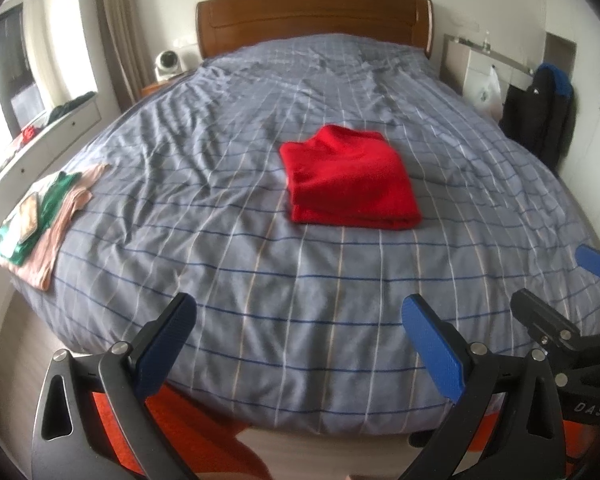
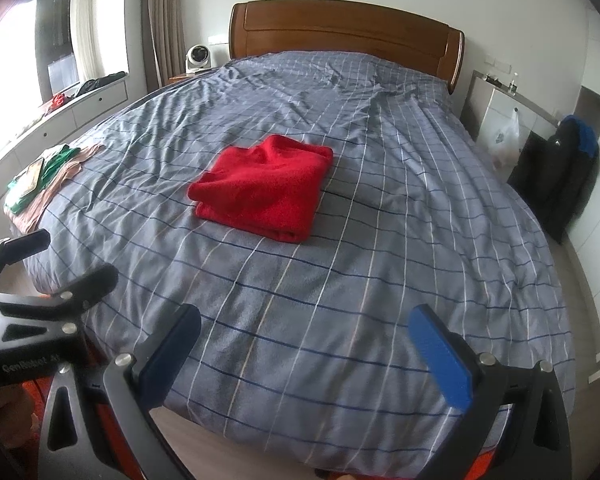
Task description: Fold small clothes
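Note:
A folded red garment (image 1: pixel 350 178) lies flat in the middle of the bed; it also shows in the right wrist view (image 2: pixel 262 188). My left gripper (image 1: pixel 300 340) is open and empty, held above the foot of the bed, well short of the garment. My right gripper (image 2: pixel 304 344) is open and empty, also over the foot of the bed. Each gripper shows at the edge of the other's view: the right one (image 1: pixel 556 288) and the left one (image 2: pixel 52 256). A pile of green and pink clothes (image 1: pixel 44 212) lies at the bed's left edge, also seen in the right wrist view (image 2: pixel 44 178).
The bed has a grey checked cover (image 1: pixel 260 272) and a wooden headboard (image 1: pixel 312 16). A white cabinet (image 1: pixel 40 148) runs along the left wall. A dark bag (image 2: pixel 556 176) stands on the floor at the right. A white fan (image 2: pixel 198 58) sits by the headboard.

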`<action>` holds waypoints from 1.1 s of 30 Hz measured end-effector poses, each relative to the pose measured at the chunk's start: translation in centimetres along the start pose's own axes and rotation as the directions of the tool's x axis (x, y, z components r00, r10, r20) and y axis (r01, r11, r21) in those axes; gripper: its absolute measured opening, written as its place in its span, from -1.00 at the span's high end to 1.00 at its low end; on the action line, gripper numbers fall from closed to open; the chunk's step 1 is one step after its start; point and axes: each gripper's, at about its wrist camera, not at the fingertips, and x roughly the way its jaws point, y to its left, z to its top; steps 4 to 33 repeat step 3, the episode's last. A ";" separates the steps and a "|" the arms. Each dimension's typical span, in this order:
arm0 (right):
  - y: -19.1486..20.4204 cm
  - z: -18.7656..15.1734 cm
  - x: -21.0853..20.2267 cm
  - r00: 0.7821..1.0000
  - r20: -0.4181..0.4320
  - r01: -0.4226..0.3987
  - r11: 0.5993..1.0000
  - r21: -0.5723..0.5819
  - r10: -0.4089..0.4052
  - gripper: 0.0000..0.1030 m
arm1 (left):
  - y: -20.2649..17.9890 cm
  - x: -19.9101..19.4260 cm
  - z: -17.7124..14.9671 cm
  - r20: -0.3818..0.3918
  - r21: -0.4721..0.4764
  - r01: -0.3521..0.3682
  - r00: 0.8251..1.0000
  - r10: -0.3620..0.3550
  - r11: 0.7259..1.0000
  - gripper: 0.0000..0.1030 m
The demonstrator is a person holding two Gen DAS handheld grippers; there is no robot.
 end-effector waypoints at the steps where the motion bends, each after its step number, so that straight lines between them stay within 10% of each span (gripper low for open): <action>1: -0.1 0.0 0.1 1.000 -0.001 -0.001 1.000 0.000 0.001 -0.99 | -0.1 0.0 0.0 0.003 0.006 -0.003 1.000 0.003 1.000 -0.99; 33: -0.2 -0.1 0.3 1.000 -0.005 0.000 1.000 0.002 0.000 -0.99 | -0.5 0.0 -0.1 0.008 0.023 -0.004 1.000 0.004 1.000 -0.99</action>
